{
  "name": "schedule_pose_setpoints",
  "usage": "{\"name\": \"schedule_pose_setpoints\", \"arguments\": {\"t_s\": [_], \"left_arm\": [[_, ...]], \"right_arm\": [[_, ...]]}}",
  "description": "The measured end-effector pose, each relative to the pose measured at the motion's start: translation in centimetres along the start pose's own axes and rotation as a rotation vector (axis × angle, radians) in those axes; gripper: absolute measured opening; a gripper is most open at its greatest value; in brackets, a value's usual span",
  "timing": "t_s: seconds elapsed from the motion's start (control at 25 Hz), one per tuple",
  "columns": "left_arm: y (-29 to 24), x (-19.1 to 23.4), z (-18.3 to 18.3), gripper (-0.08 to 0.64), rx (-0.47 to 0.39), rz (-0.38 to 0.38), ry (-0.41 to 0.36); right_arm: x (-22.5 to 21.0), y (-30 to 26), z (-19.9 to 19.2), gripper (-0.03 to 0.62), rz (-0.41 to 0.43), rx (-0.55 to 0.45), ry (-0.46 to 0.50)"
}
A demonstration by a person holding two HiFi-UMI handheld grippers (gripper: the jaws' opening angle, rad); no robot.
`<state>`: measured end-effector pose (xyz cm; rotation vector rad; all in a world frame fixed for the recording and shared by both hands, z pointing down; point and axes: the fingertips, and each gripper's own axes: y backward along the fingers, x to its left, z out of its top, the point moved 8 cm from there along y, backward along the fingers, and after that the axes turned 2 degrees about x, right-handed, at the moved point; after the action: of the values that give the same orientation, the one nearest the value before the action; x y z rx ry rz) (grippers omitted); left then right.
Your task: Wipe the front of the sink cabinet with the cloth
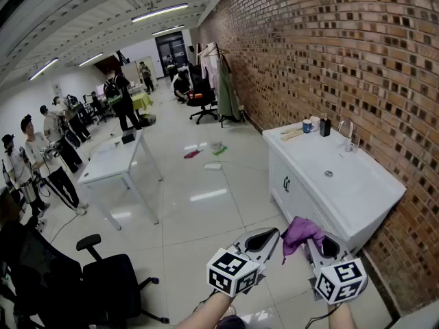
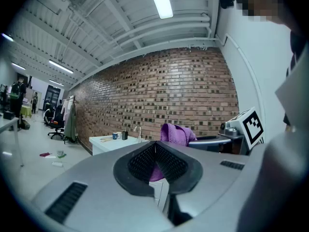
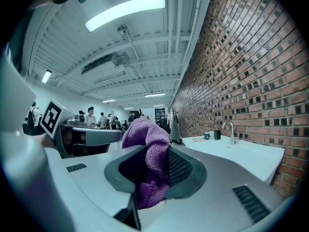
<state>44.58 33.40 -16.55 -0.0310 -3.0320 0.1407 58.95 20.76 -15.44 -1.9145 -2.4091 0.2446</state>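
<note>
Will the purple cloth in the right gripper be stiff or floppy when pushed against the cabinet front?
Probably floppy: the purple cloth bunches above the fingers of the right gripper and droops below them. It looks light, since a small pinch holds it all. Its fuzzy pile should likely drag, not slip, on the smooth cabinet front.

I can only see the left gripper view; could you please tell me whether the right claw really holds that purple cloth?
Observer: Yes. The right gripper view shows the right claw shut on the purple cloth, which bunches up above its jaws.
Operator: Thank you. Is the cloth on the cabinet front yet?
Observer: Seemingly not. In the head view it hangs by the sink cabinet at its near corner, apparently short of the front with the dark handle.
</note>
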Motion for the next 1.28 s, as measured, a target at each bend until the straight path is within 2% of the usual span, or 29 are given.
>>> {"name": "schedule_pose_setpoints", "arguments": {"t_s": [0.44, 0.64, 1.0, 1.28], "left_arm": [[-1.3, 5.3, -0.3, 0.005, 0.026, -0.015, -0.002], [-2.4, 10.1, -0.6, 0.005, 0.045, -0.043, 0.009], [-3.5, 19.9, -1.2, 0.005, 0.068, -0.129, 0.033], [-4.1, 25.8, -2.4, 0.005, 0.117, -0.185, 0.026]], "right_arm": [[0.0, -4.9, -0.6, 0.101, -0.021, 0.030, -0.012], [0.5, -9.2, -0.4, 0.101, -0.049, 0.061, -0.004], [3.4, -17.6, 0.7, 0.101, -0.152, 0.118, 0.059], [5.1, -22.5, -0.5, 0.101, -0.214, 0.156, 0.057]]}}
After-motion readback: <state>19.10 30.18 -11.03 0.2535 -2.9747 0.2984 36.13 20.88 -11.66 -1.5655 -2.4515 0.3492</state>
